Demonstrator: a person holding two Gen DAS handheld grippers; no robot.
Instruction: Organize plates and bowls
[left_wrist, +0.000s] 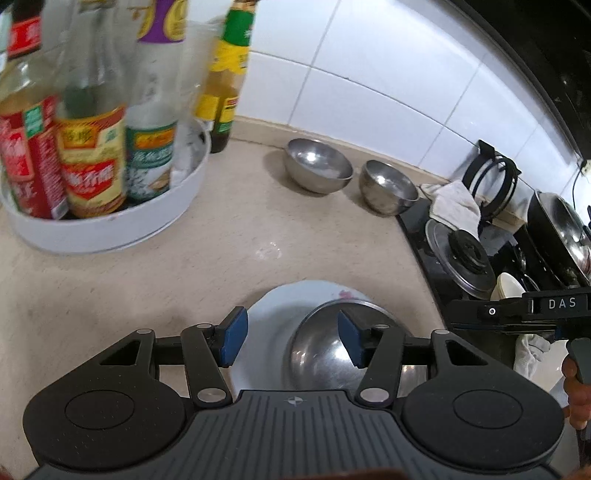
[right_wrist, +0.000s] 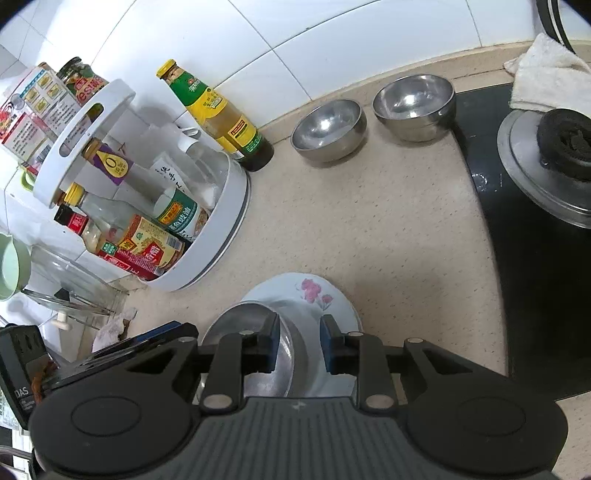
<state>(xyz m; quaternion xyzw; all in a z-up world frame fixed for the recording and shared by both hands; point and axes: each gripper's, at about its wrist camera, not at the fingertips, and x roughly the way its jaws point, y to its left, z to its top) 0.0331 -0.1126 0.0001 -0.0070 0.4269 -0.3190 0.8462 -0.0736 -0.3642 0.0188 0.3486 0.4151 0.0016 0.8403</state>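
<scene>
A white plate (right_wrist: 325, 295) with a pink flower print lies flat on the bench (right_wrist: 388, 229), and a steel bowl (left_wrist: 332, 347) sits on it, toward its left side. Two more steel bowls, the wider bowl (right_wrist: 328, 129) and the deeper bowl (right_wrist: 413, 107), stand upright side by side well beyond the plate, near the tiled wall, the deeper one touching the black stove top (right_wrist: 535, 295).

The left tongs (left_wrist: 291, 341) hang above the plate with their jaws fairly wide and nothing between the pads; the bowl's rim only shows behind them. The right tongs (right_wrist: 301, 343) stand narrow, also empty, over the bowl's edge and the plate.

The bowls look thin, stiff, light and smooth, so they would probably slip in a pinch on the rounded wall; the rim is likely the surest hold, one pad inside and one outside. The plate seems ceramic, heavier and breakable, best taken by its raised edge and set down gently.
</scene>
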